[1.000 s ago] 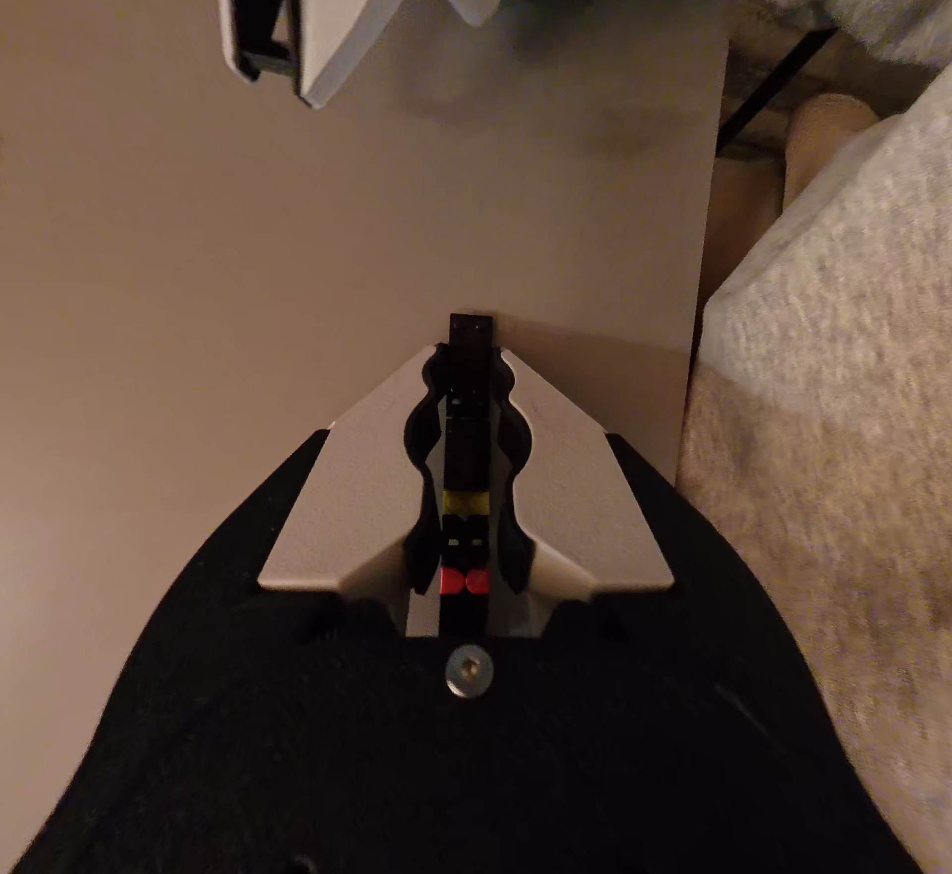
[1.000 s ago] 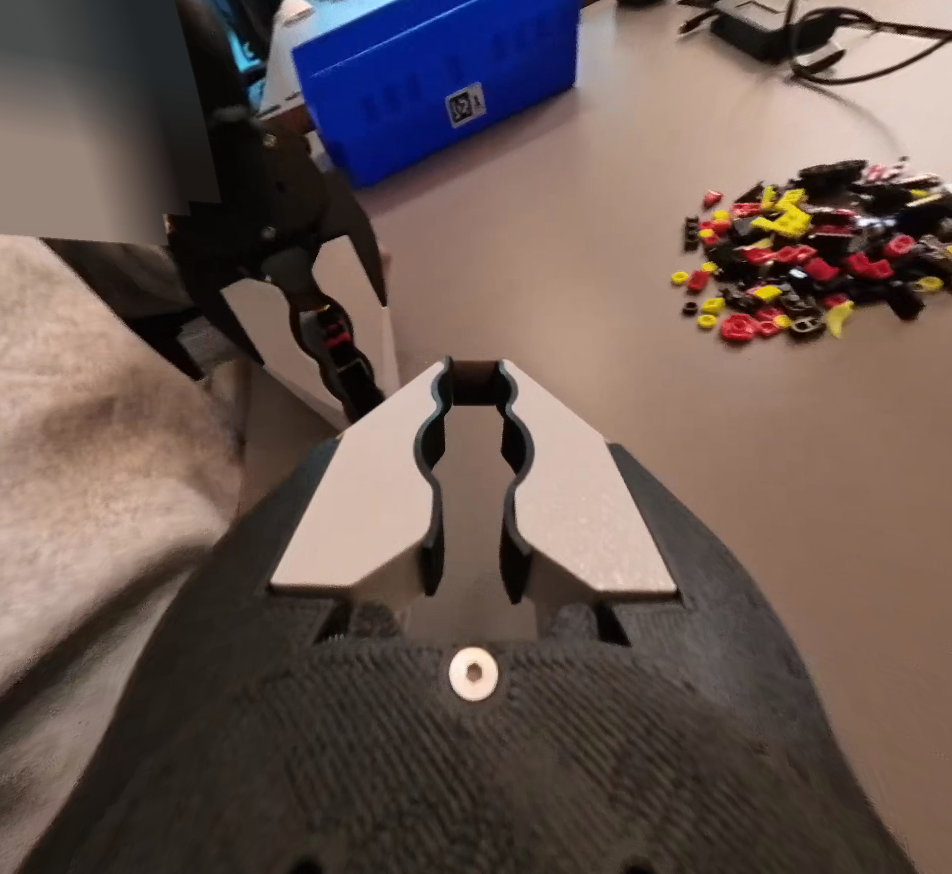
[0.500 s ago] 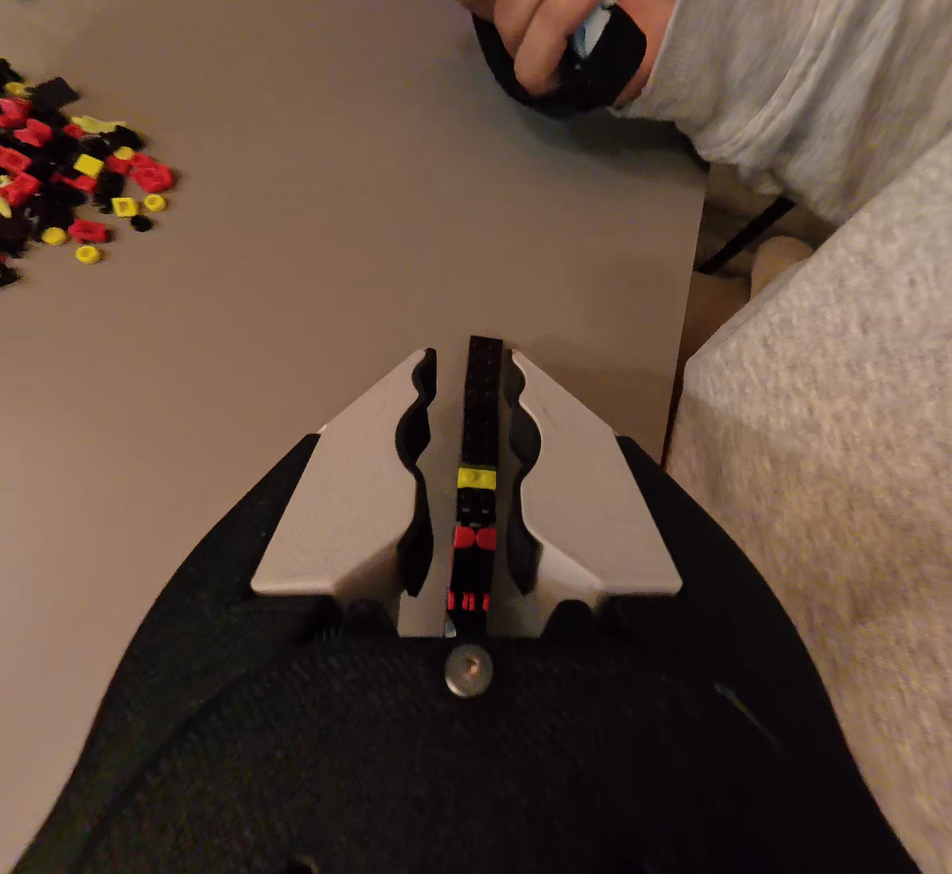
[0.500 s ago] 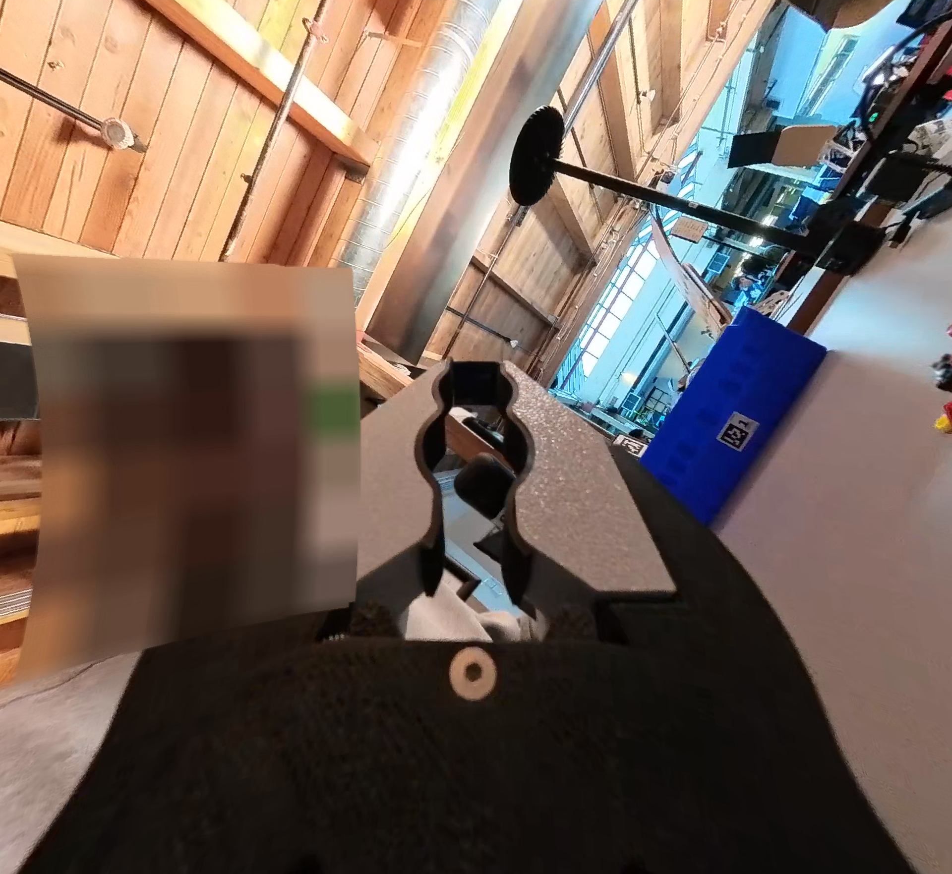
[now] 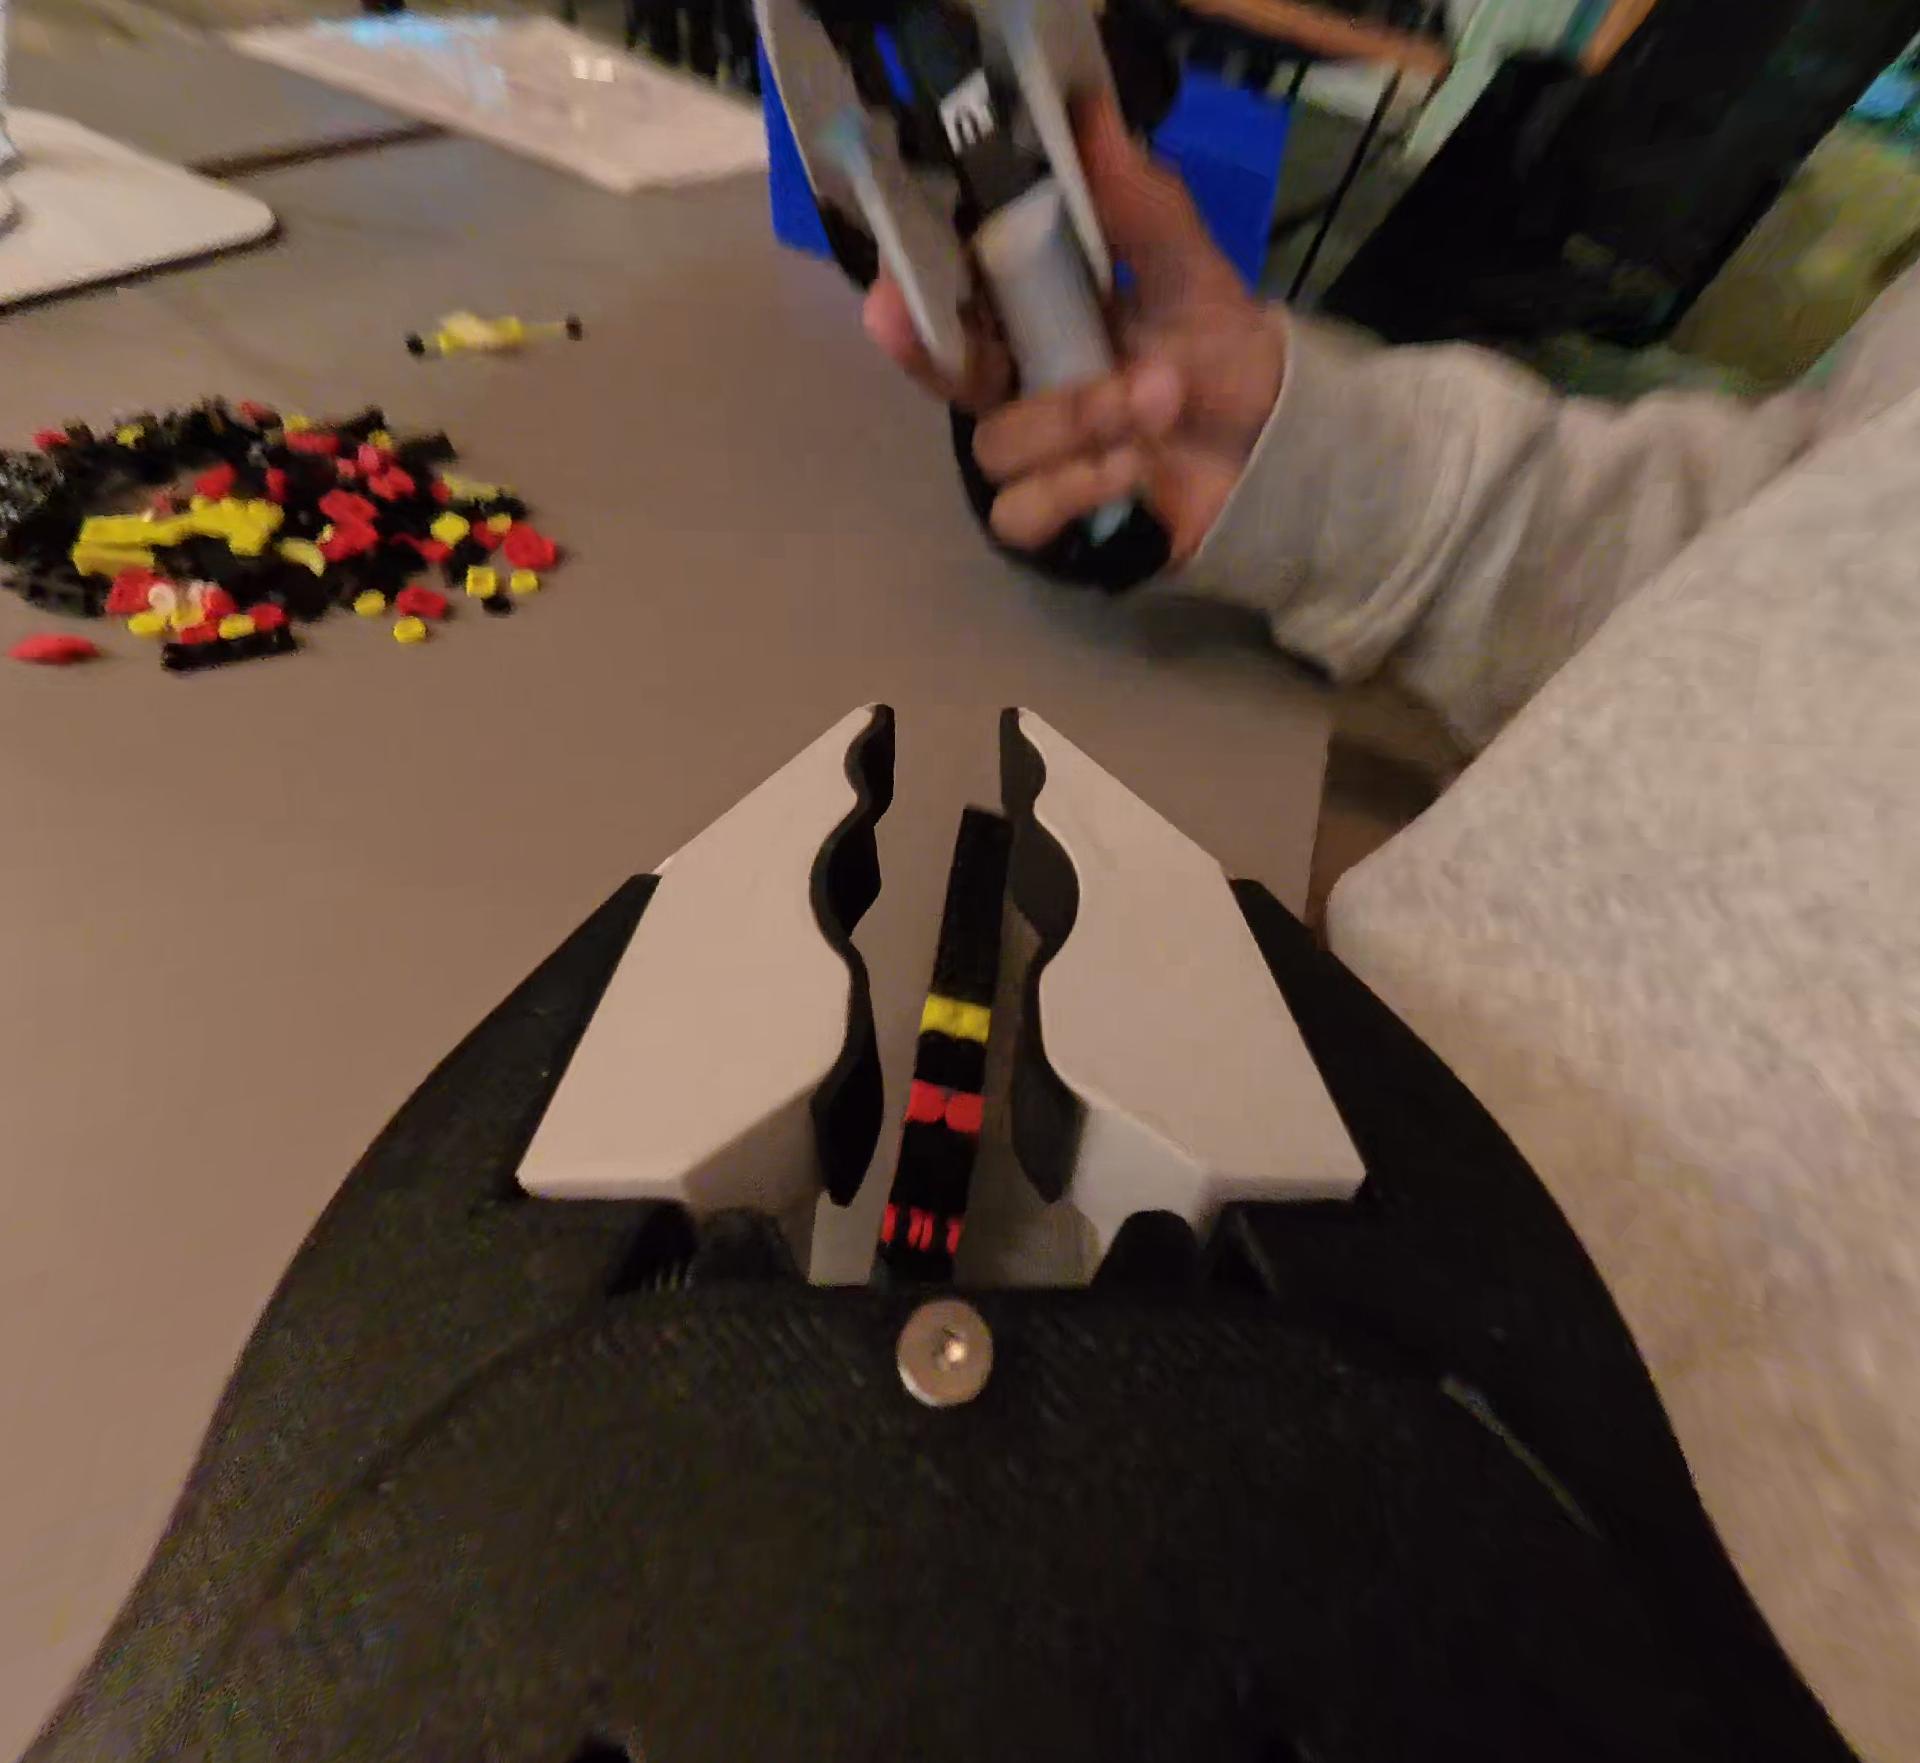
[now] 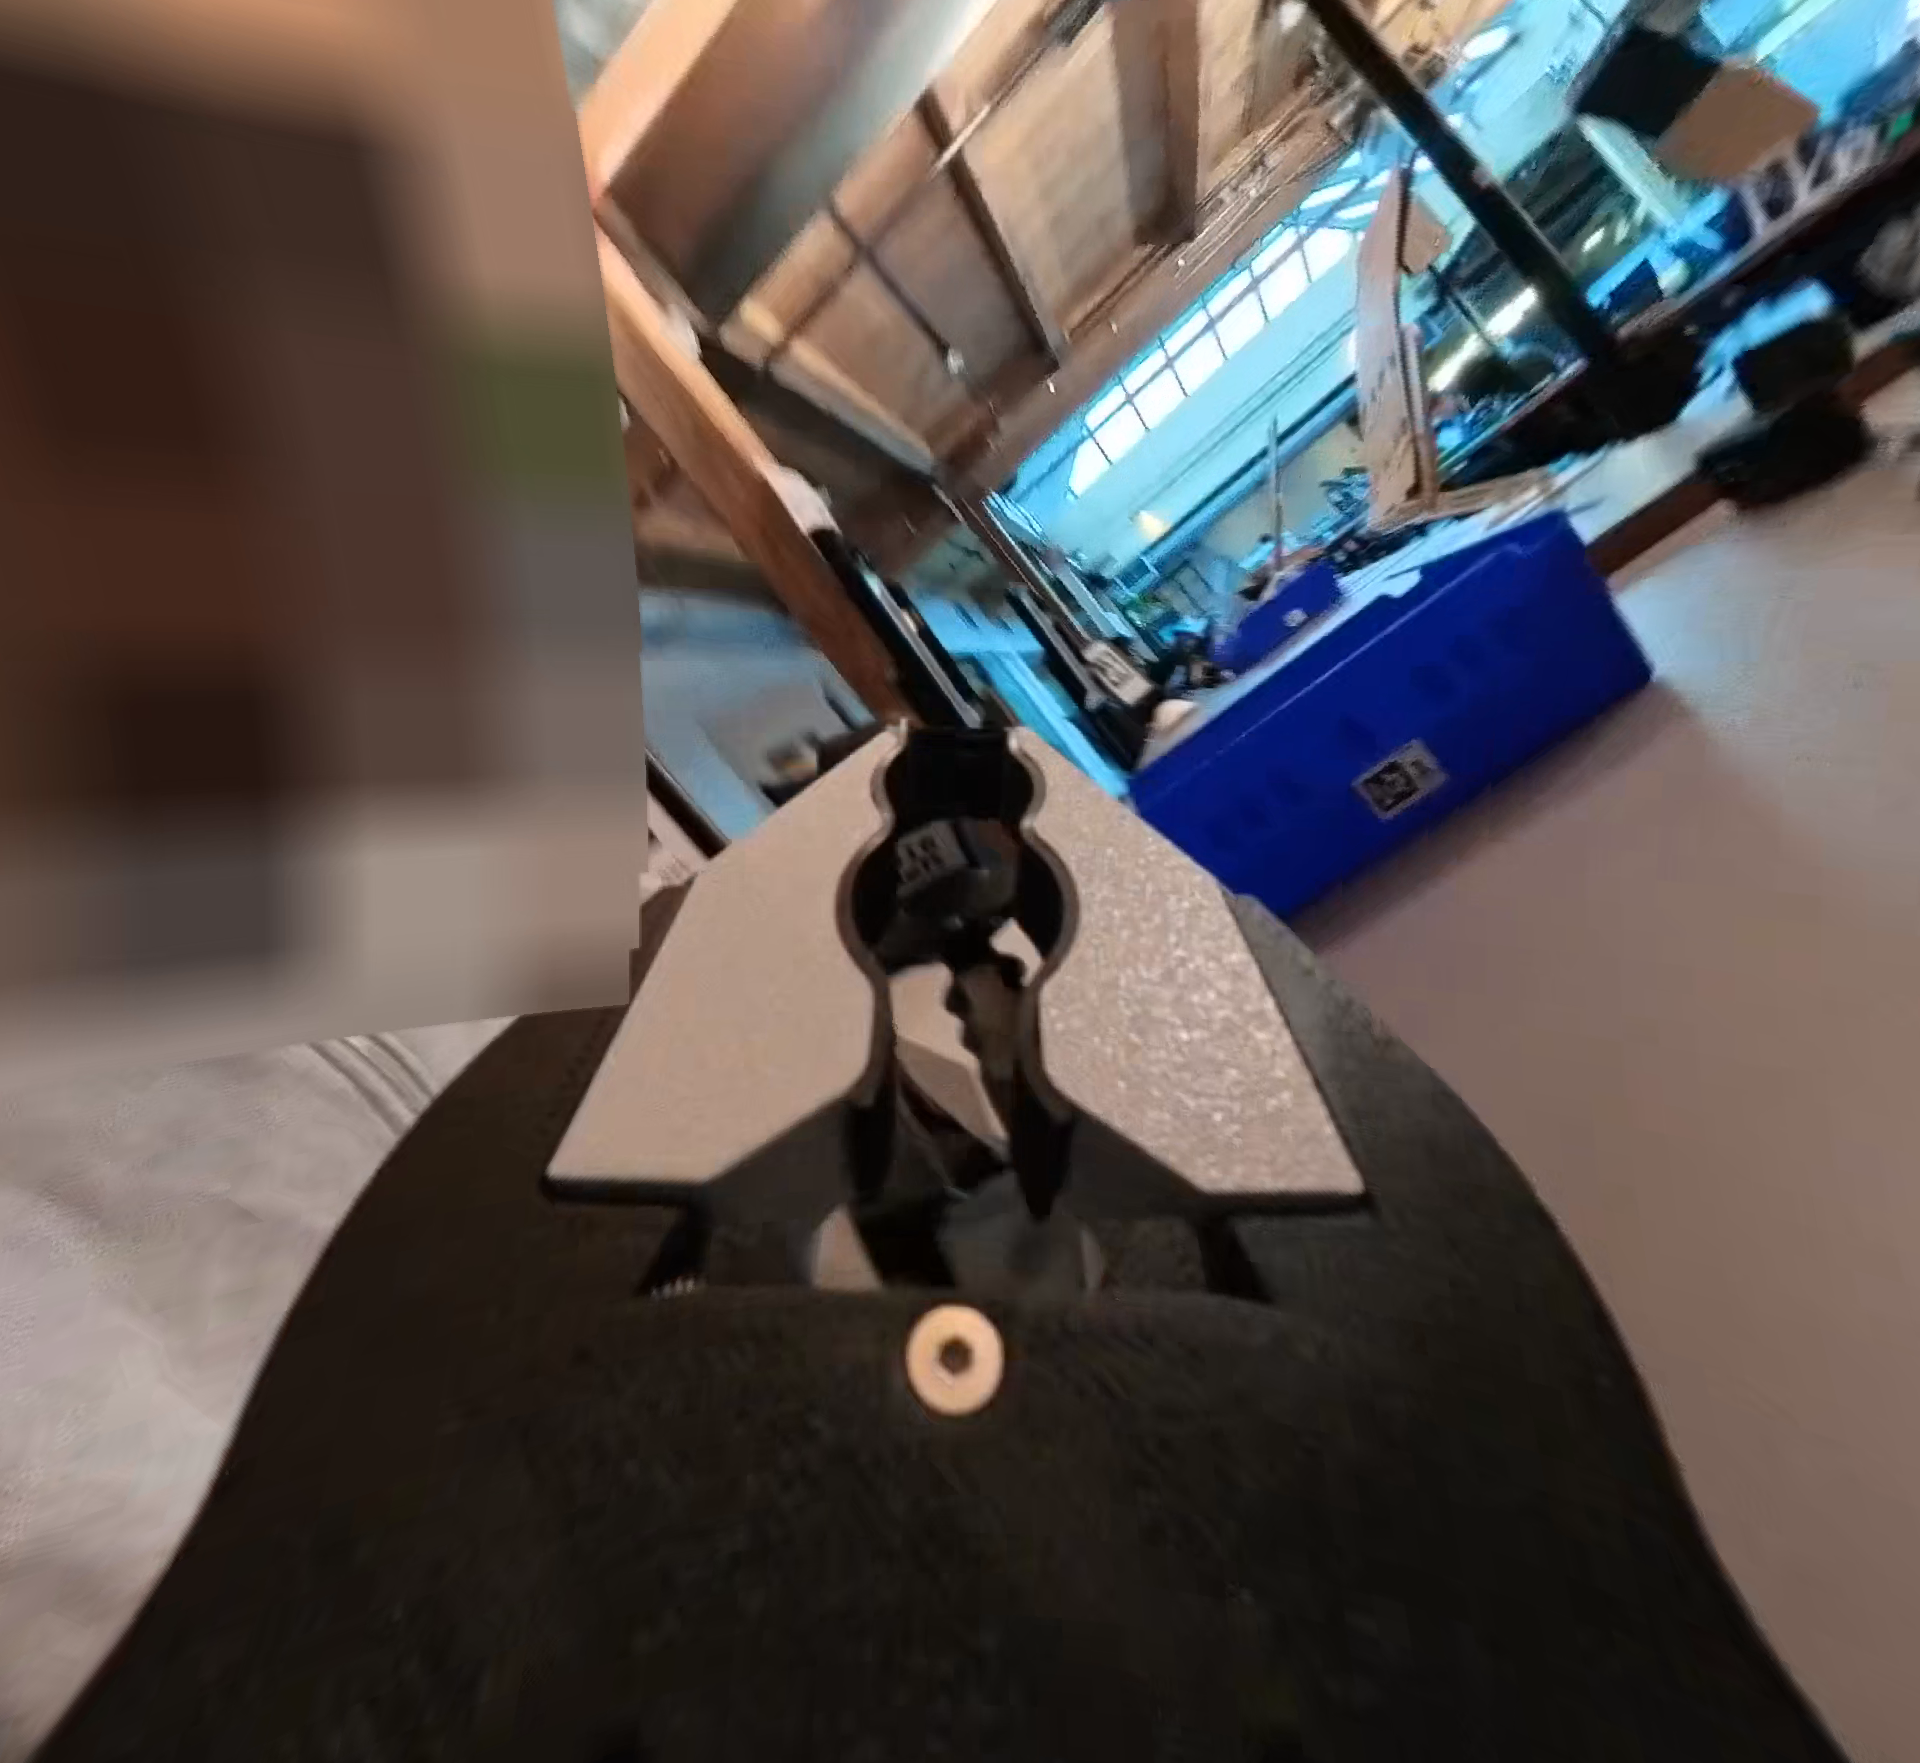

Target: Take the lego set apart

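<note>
- The left gripper (image 5: 945, 747) is partly open: a clear gap shows between its tips, and the left finger stands off the lego strip (image 5: 951, 1038).
- That strip, black with a yellow band and red studs, lies in the slot with its long axis running along the fingers, tip pointing forward. It leans against the right finger only, so I judge it loosely lodged, not clamped.
- The right gripper (image 6: 954, 757) has its tips nearly together around a small black piece (image 6: 940, 856). Blur hides the contact, but it looks closed on it.
- In the left view, the right gripper is raised above the desk (image 5: 665, 778), ahead and slightly right of the left one, held by a hand (image 5: 1132, 404), fingers aimed up and away.
- The pile (image 5: 249, 529) of loose red, yellow and black parts sits on the desk, well off to the left gripper's front left.
- The strip is with the left gripper alone. The coming move likely turns on bringing the right gripper down onto the strip's forward end, along that axis.
- Risk: the strip may slip out of the slack grip.
</note>
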The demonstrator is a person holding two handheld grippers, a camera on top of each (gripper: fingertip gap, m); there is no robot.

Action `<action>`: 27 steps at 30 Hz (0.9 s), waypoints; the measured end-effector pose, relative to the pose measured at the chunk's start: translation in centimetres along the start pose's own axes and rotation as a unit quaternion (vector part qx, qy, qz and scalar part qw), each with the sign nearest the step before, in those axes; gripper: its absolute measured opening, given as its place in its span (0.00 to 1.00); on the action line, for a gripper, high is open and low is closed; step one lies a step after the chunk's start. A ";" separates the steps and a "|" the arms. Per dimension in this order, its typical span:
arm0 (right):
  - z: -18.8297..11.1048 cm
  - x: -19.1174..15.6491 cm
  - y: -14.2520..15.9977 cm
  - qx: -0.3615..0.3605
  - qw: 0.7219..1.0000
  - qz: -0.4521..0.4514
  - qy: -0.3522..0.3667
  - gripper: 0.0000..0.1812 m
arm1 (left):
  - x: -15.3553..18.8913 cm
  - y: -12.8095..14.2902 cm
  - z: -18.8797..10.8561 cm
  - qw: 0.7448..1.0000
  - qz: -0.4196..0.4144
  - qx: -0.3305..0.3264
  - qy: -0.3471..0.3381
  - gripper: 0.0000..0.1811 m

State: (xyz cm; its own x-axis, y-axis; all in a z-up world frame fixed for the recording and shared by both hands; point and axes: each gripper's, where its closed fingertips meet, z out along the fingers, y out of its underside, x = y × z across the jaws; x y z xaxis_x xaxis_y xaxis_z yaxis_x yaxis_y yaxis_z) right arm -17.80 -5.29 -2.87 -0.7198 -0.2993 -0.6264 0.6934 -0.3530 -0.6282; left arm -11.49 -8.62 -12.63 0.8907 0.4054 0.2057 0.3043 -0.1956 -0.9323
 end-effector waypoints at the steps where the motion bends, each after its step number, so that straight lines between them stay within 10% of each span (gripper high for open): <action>1: 0.7 -0.6 0.9 -0.016 0.998 -0.054 0.001 0.07 | 0.3 -0.9 -0.3 0.999 -0.017 0.028 0.015 0.11; 4: 2.5 -1.8 3.2 -0.040 0.978 -0.203 0.018 0.07 | 0.8 -3.5 -1.5 0.986 -0.090 0.119 0.072 0.11; 9: 3.7 -1.3 7.4 -0.132 0.930 -0.338 0.059 0.07 | -0.8 -4.9 -2.7 0.982 -0.030 0.185 -0.019 0.15; 20: 2.0 3.1 6.7 -0.215 0.836 -0.465 0.196 0.08 | -1.5 -3.8 -1.8 0.986 -0.010 0.159 -0.054 0.12; 27: -3.3 14.5 3.2 -0.394 0.631 -0.540 0.394 0.07 | -1.6 -2.7 -1.1 0.990 0.012 0.128 -0.066 0.13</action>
State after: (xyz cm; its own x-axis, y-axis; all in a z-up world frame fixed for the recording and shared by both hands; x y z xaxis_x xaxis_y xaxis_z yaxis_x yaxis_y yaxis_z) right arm -25.84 -7.88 -15.48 -0.7622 0.3815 0.5230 -0.1625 0.6694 -0.7249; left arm -13.41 -9.72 -10.13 0.8395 0.5197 0.1583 0.1736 0.0194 -0.9846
